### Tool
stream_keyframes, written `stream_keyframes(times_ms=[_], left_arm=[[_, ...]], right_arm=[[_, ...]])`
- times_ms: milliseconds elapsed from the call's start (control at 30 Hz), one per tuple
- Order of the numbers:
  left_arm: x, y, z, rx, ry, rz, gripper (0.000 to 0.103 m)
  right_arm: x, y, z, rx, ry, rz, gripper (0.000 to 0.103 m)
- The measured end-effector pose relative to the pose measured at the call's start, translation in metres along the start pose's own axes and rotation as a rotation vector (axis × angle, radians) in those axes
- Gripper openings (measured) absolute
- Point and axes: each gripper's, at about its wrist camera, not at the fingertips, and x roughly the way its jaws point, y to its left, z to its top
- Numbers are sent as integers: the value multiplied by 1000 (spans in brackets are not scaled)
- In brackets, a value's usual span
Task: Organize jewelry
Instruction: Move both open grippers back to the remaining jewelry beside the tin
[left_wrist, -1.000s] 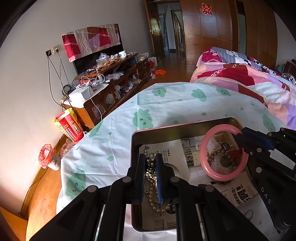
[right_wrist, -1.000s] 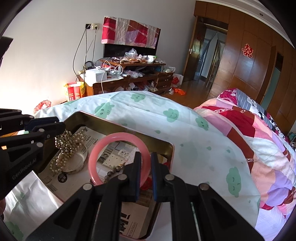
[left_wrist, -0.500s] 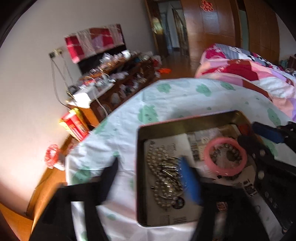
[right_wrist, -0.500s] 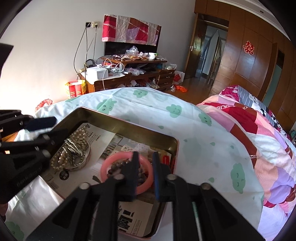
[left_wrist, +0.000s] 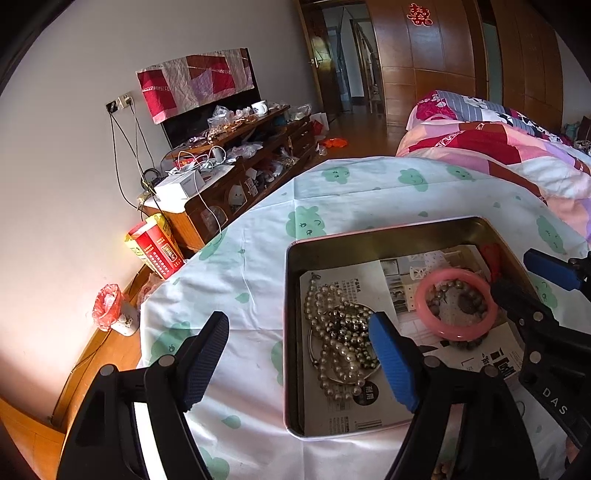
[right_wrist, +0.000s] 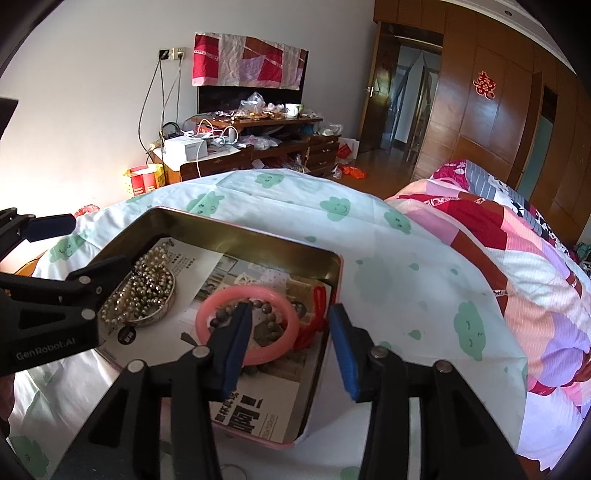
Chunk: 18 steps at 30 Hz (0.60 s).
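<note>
Both tongs hang apart over the tin (left_wrist: 369, 236): left tongs (left_wrist: 299, 354) gape wide beside the pearl necklace (left_wrist: 340, 332), empty; right tongs (right_wrist: 288, 343) are opening, one finger over the pink bangle (right_wrist: 221, 295), which lies flat, nearer them. Dark beads (right_wrist: 266, 306) sit inside the bangle; a red cord (right_wrist: 317, 317) crowds the tin's wall.

Home bedroom. Evidence: bed w/ patchwork quilt (right_wrist: 517, 258), right of & beyond right claw; cloud-print sheet (right_wrist: 369, 236) directly ahead of both claws; cluttered wooden TV cabinet (left_wrist: 236, 173) w/ cloth-draped TV (left_wrist: 199, 92) far ahead-left of left claw; wooden wardrobe (right_wrist: 498, 110) w/ red paper emblem, open door (right_wrist: 402, 99) to hallway, far ahead.
</note>
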Motion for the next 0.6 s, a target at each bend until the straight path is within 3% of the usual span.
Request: stream_keyframes(times_ms=[600], left_arm=[[-33, 10, -40, -65, 6, -27, 79]], right_arm=[[-24, -3, -17, 30, 0, -1, 57]])
